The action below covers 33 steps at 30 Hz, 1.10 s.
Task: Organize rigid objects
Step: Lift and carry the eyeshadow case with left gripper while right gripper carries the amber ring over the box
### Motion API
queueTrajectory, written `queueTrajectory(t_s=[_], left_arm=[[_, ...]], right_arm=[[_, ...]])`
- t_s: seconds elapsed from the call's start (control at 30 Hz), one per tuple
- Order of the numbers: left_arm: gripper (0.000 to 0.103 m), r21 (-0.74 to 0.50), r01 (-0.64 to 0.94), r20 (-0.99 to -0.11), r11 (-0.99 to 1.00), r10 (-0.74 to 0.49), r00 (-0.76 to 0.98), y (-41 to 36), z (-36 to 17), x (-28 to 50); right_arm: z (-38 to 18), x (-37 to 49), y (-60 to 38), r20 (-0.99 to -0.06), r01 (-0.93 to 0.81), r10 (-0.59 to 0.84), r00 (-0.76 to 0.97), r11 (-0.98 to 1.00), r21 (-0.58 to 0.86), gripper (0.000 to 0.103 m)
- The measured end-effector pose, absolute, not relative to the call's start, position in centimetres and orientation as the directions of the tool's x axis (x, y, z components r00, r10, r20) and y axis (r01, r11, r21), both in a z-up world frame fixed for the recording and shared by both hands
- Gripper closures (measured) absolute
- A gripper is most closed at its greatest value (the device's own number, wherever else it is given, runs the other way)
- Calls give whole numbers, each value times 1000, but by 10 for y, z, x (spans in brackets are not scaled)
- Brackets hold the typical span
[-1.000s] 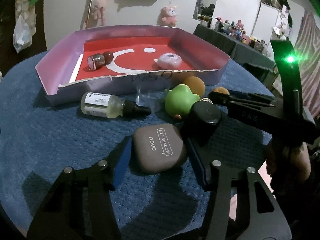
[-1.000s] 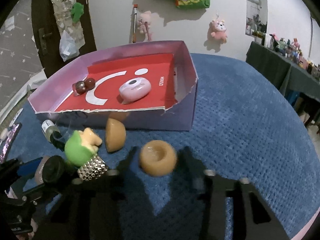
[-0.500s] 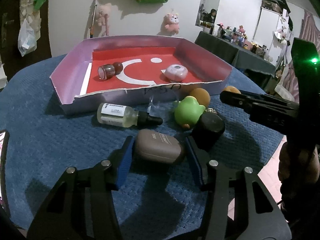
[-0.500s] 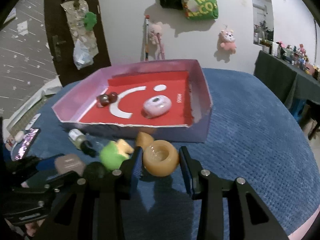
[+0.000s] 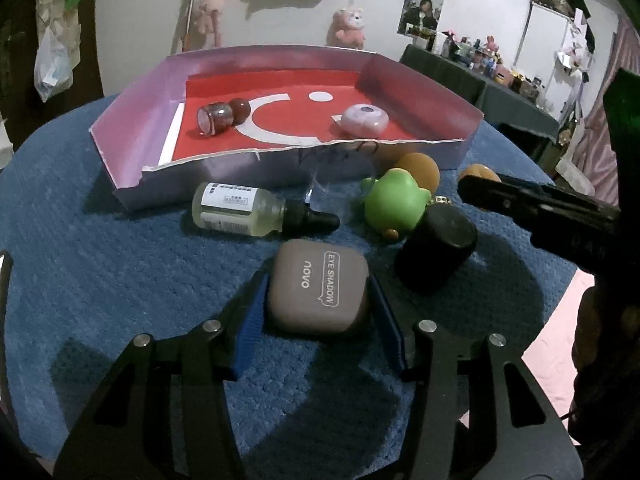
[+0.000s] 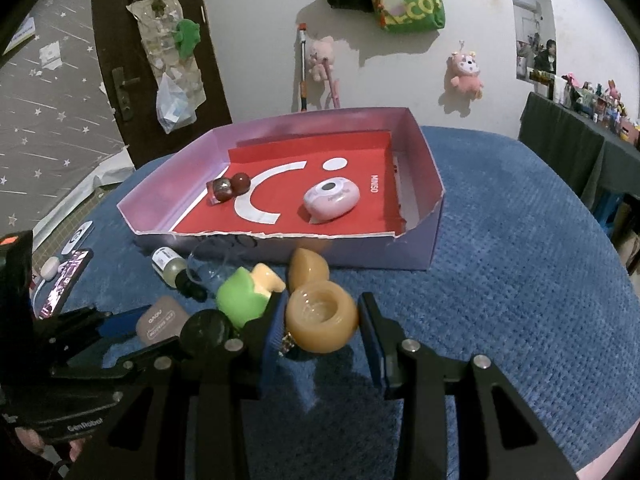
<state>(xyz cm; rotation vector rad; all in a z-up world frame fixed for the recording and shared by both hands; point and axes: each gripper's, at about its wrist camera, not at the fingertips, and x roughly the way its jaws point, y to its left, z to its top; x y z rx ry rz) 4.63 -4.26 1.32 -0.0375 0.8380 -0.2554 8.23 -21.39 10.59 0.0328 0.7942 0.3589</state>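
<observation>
A brown eye shadow case (image 5: 308, 280) sits between the blue pads of my left gripper (image 5: 318, 294), which is shut on its two sides just above the blue cloth. My right gripper (image 6: 322, 304) is shut on a tan, bowl-shaped round piece (image 6: 322, 324), held slightly off the cloth in front of the box. In the left wrist view the right gripper's finger (image 5: 520, 200) reaches in from the right with the tan piece (image 5: 478, 170) peeking out behind it. The purple box with a red liner (image 6: 424, 200) holds a small dark red jar (image 6: 226, 188) and a pink oval case (image 6: 332, 198).
Lying on the cloth before the box are a dropper bottle (image 5: 240, 210), a green frog toy (image 5: 394, 204), a black cylinder (image 5: 438, 252), a tan half dome (image 6: 306, 266) and a clear glass (image 6: 208, 260). A phone (image 6: 66, 280) lies off to the left.
My left gripper's pads have come in from a wider gap onto the eye shadow case. My right gripper has risen a little with the tan piece in it.
</observation>
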Motion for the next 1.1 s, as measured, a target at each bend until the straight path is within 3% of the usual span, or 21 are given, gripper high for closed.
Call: queueTrajectory(t_s=[0.2, 1.1], left_arm=[[53, -19, 207, -740, 978, -152, 655, -58, 10, 50], [54, -69, 186, -675, 980, -183, 715, -32, 48, 58]], right_arm=[[102, 81, -214, -698, -304, 334, 634, 937, 172, 63], [126, 85, -196, -667, -376, 392, 634, 910, 178, 63]])
